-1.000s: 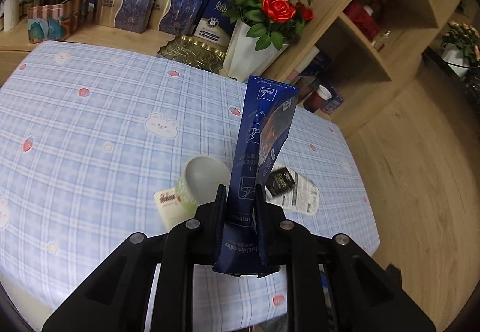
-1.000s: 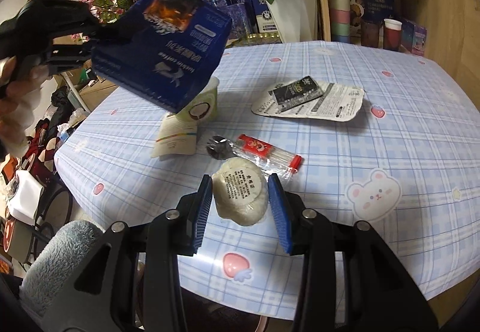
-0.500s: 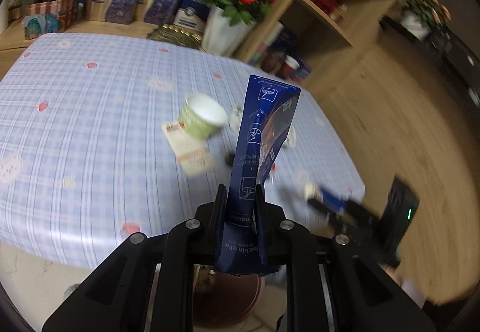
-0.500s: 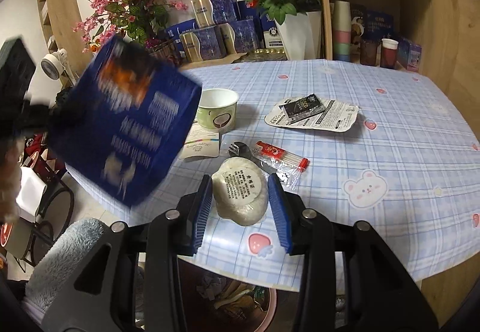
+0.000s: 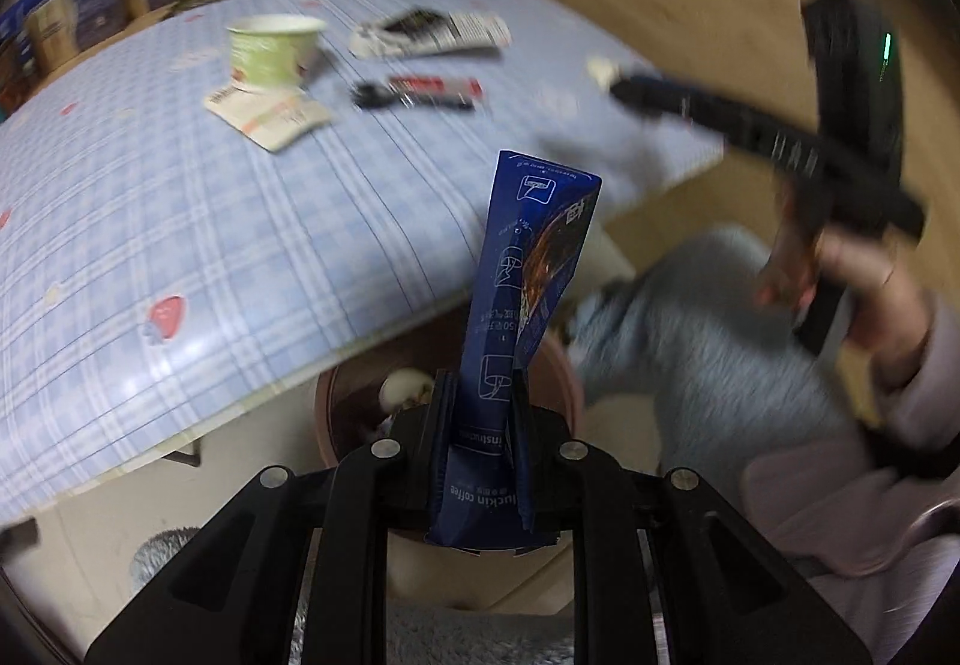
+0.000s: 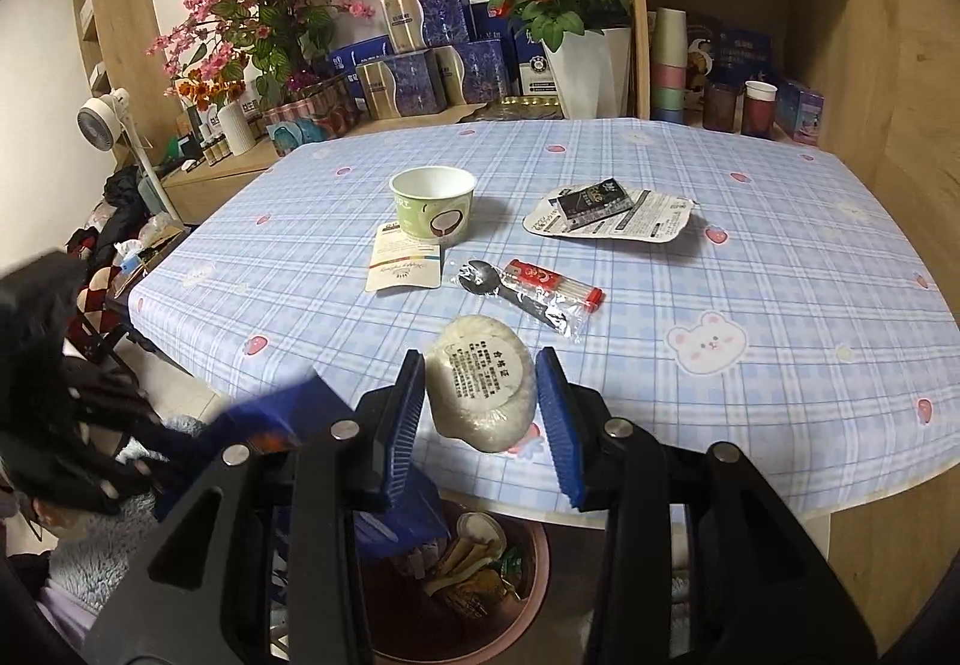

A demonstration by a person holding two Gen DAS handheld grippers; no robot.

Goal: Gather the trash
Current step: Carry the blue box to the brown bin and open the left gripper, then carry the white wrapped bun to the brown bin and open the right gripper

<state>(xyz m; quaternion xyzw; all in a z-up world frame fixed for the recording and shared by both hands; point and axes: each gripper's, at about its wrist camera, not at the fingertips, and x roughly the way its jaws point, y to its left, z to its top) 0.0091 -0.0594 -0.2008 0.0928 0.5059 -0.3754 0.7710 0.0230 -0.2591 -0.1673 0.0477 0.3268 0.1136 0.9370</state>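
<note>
Left tongs [image 5: 480, 413] clamp a flattened dark blue coffee pouch [image 5: 522, 305] upright above a round pink trash bin [image 5: 567, 371] below the worktop [image 5: 180, 221] edge. Right tongs [image 6: 483, 395] grip a round white plastic-wrapped bun [image 6: 483, 389] over the blue checked worktop's near edge, bin beneath

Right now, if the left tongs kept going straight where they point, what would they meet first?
Probably the pink trash bin under the table edge: the left tongs, holding the blue coffee packet, point into it, though depth is unclear.
</note>
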